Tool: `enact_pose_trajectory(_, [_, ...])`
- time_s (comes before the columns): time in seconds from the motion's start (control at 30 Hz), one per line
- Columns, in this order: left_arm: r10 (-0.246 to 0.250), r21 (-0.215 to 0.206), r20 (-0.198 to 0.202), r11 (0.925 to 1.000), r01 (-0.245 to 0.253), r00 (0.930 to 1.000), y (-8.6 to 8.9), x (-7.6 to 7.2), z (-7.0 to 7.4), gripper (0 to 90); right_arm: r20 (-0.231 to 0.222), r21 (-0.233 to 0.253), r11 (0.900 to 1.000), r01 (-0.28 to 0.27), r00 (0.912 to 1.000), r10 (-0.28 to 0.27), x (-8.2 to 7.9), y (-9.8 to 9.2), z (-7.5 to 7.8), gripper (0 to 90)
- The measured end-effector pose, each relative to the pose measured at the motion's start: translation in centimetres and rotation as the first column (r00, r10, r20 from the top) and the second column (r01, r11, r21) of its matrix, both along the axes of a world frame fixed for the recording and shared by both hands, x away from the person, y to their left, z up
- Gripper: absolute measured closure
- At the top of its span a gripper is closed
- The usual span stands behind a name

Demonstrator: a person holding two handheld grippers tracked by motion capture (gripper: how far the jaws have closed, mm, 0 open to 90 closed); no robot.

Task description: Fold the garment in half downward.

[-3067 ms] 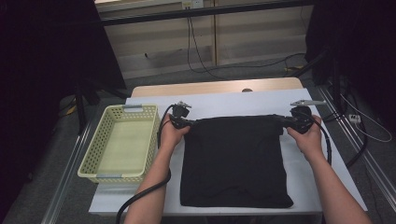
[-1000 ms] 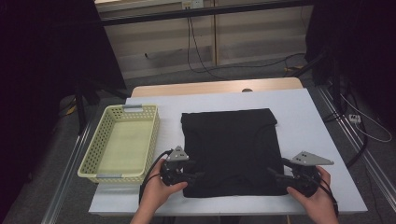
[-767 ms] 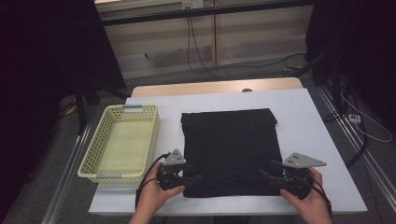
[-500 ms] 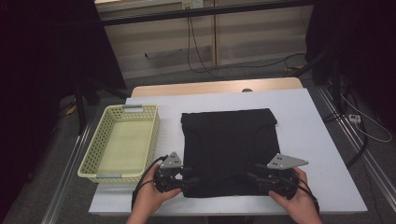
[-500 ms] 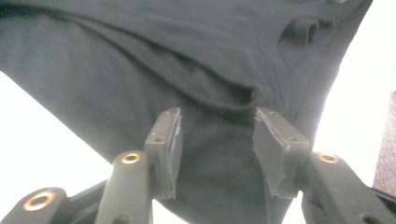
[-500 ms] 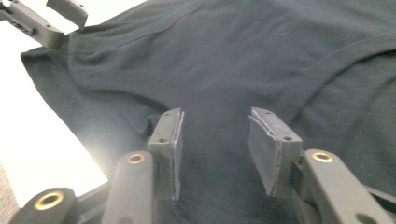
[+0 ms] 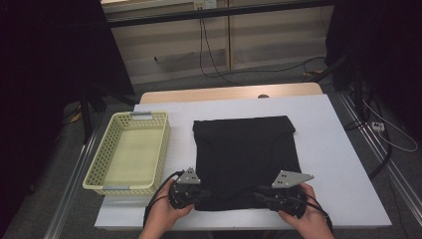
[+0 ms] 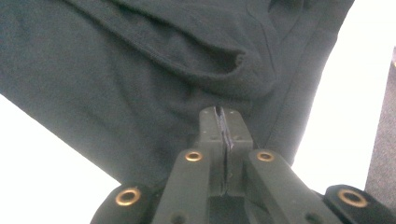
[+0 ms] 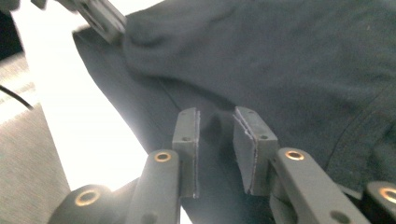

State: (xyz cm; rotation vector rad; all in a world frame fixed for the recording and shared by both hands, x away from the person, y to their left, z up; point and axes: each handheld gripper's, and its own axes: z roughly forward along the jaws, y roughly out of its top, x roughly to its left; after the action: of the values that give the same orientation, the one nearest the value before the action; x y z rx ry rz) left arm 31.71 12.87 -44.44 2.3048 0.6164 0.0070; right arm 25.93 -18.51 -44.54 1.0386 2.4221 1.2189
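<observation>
From the high view I see the black cloth (image 7: 244,159) lying folded on the white table (image 7: 343,164), roughly in the middle of it. The yellow basket (image 7: 130,152) sits just left of the cloth, apart from it. My left gripper (image 7: 185,193) is at the cloth's near left corner, and my right gripper (image 7: 278,195) is at its near right corner. Both hands come in from the table's near edge, and a grey three-cornered plate rides on top of each gripper. From up here I cannot tell how either pair of jaws stands.

In the left gripper view the left gripper (image 8: 219,122) has its jaws pressed together, with only a thin dark line between the pads. The cloth (image 8: 140,84) lies directly behind the tips and a fold of it bunches just above them. I cannot tell for sure whether fabric is pinched between the pads. White table (image 8: 364,102) shows on either side of the cloth.

In the right gripper view the right gripper (image 9: 215,126) has its jaws apart, with a clear gap between the pads. The cloth (image 9: 289,70) lies under and beyond the tips, its edge running diagonally toward the white table (image 9: 88,112). The other gripper (image 9: 100,18) sits at the cloth's far corner.
</observation>
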Motion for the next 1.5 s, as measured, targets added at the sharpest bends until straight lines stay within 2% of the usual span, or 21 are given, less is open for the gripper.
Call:
enact_pose_trajectory(0.03, [-0.005, 0.005, 0.0, 1.0, 0.005, 1.0, 0.1, 0.0, 0.1, 90.0, 0.001, -0.033, 0.999, 0.0, 1.0, 0.0, 0.2, 0.2, -0.3, 70.7])
enact_pose_trajectory(0.13, [-0.016, -0.005, -0.008, 0.9999, 0.016, 0.9998, 0.6, -0.1, 0.6, 90.0, -0.026, -0.041, 0.999, -0.013, 0.9996, 0.012, 0.6, 0.5, -0.8, 75.3])
enact_pose_trajectory(0.2, [-0.023, -0.008, -0.005, 0.9997, 0.023, 0.9997, 1.2, -0.1, 1.1, 90.0, -0.017, -0.05, 0.999, -0.011, 0.9998, 0.01, 0.9, 0.6, -1.1, 83.2])
enact_pose_trajectory(0.3, [-0.004, -0.027, -0.003, 0.9996, 0.004, 1.0, 2.5, -0.2, 1.6, 90.0, -0.03, -0.044, 0.999, -0.019, 0.9994, 0.018, 1.3, 0.2, -1.0, 90.0])
enact_pose_trajectory(0.4, [0.01, -0.017, -0.008, 0.9998, -0.01, 0.9999, 3.7, -0.2, 1.4, 90.0, -0.047, -0.034, 0.999, -0.039, 0.9982, 0.037, 1.1, -0.4, -0.7, 90.0])
enact_pose_trajectory(0.47, [0.025, -0.047, -0.036, 0.9985, -0.027, 0.999, 4.2, 0.0, 1.1, 90.0, -0.045, -0.013, 0.999, -0.042, 0.9981, 0.041, 0.5, -1.0, -0.2, 90.0])
enact_pose_trajectory(0.5, [0.021, -0.046, -0.041, 0.9987, -0.023, 0.9989, 4.2, 0.0, 1.0, 90.0, -0.049, -0.005, 0.999, -0.051, 0.9975, 0.051, 0.2, -1.4, -0.1, 90.0])
enact_pose_trajectory(0.6, [0.003, -0.02, -0.038, 0.9998, -0.004, 0.9993, 3.7, 0.0, 0.7, 90.0, -0.06, -0.032, 0.997, -0.067, 0.9961, 0.065, -0.7, -2.3, -0.1, 90.0])
enact_pose_trajectory(0.63, [0.001, -0.021, -0.039, 0.9998, -0.002, 0.9992, 3.6, -0.1, 0.7, 90.0, -0.065, -0.036, 0.997, -0.07, 0.9956, 0.067, -0.8, -2.6, -0.2, 90.0])
enact_pose_trajectory(0.7, [0.008, -0.035, -0.041, 0.9993, -0.009, 0.9991, 3.4, 0.0, 0.8, 86.5, -0.076, -0.014, 0.998, -0.058, 0.9955, 0.057, -0.7, -2.9, -0.4, 90.0])
enact_pose_trajectory(0.73, [0.019, -0.054, -0.045, 0.9983, -0.022, 0.9988, 3.3, 0.0, 0.9, 78.7, -0.079, -0.004, 0.999, -0.053, 0.9955, 0.053, -0.6, -3.0, -0.5, 89.0])
enact_pose_trajectory(0.8, [0.042, -0.076, -0.035, 0.9961, -0.045, 0.9985, 3.1, 0.3, 1.2, 62.1, -0.083, 0.029, 0.999, -0.025, 0.9961, 0.027, -0.6, -3.0, -0.2, 76.8])
enact_pose_trajectory(0.9, [0.065, -0.105, -0.013, 0.9923, -0.066, 0.9978, 2.5, 0.9, 1.8, 49.7, -0.039, 0.057, 0.998, 0.0, 0.9992, 0.002, -0.5, -3.1, 0.7, 66.0])
enact_pose_trajectory(0.97, [0.064, -0.104, 0.013, 0.9926, -0.062, 0.9979, 1.9, 1.2, 2.2, 45.7, -0.004, 0.039, 0.998, 0.048, 0.9988, -0.048, -0.2, -3.6, 1.1, 61.9])
enact_pose_trajectory(1.03, [0.064, -0.115, 0.018, 0.9915, -0.061, 0.9978, 1.1, 1.6, 2.5, 40.0, 0.011, 0.03, 0.994, 0.107, 0.9942, -0.107, 0.2, -4.2, 1.3, 57.7])
enact_pose_trajectory(1.1, [0.064, -0.12, 0.026, 0.991, -0.06, 0.9976, 0.4, 2.0, 2.6, 39.2, 0.029, 0.003, 0.988, 0.153, 0.9878, -0.153, 0.4, -4.9, 1.2, 56.4])
enact_pose_trajectory(1.23, [0.062, -0.131, 0.027, 0.9897, -0.058, 0.9977, -0.9, 2.5, 2.6, 37.9, 0.019, -0.007, 0.979, 0.204, 0.9789, -0.204, 0.4, -6.0, 0.8, 56.1])
enact_pose_trajectory(1.33, [0.054, -0.135, 0.004, 0.9894, -0.053, 0.9985, -1.6, 2.7, 2.2, 39.6, -0.001, 0.009, 0.979, 0.203, 0.9791, -0.203, 0.3, -6.3, 0.6, 56.2])
enact_pose_trajectory(1.4, [0.048, -0.118, 0.013, 0.9919, -0.046, 0.9987, -1.9, 2.6, 1.8, 42.4, -0.02, 0.009, 0.982, 0.186, 0.9823, -0.186, 0.3, -6.0, 0.3, 56.2])
enact_pose_trajectory(1.43, [0.036, -0.1, 0.011, 0.9944, -0.034, 0.9993, -2.0, 2.5, 1.5, 45.6, -0.025, 0.006, 0.984, 0.179, 0.9835, -0.179, 0.2, -5.8, 0.1, 56.6])
enact_pose_trajectory(1.5, [0.035, -0.092, -0.005, 0.9952, -0.036, 0.9994, -2.1, 2.5, 1.0, 48.9, -0.042, -0.021, 0.987, 0.156, 0.9867, -0.157, 0.2, -5.4, -0.4, 57.3])
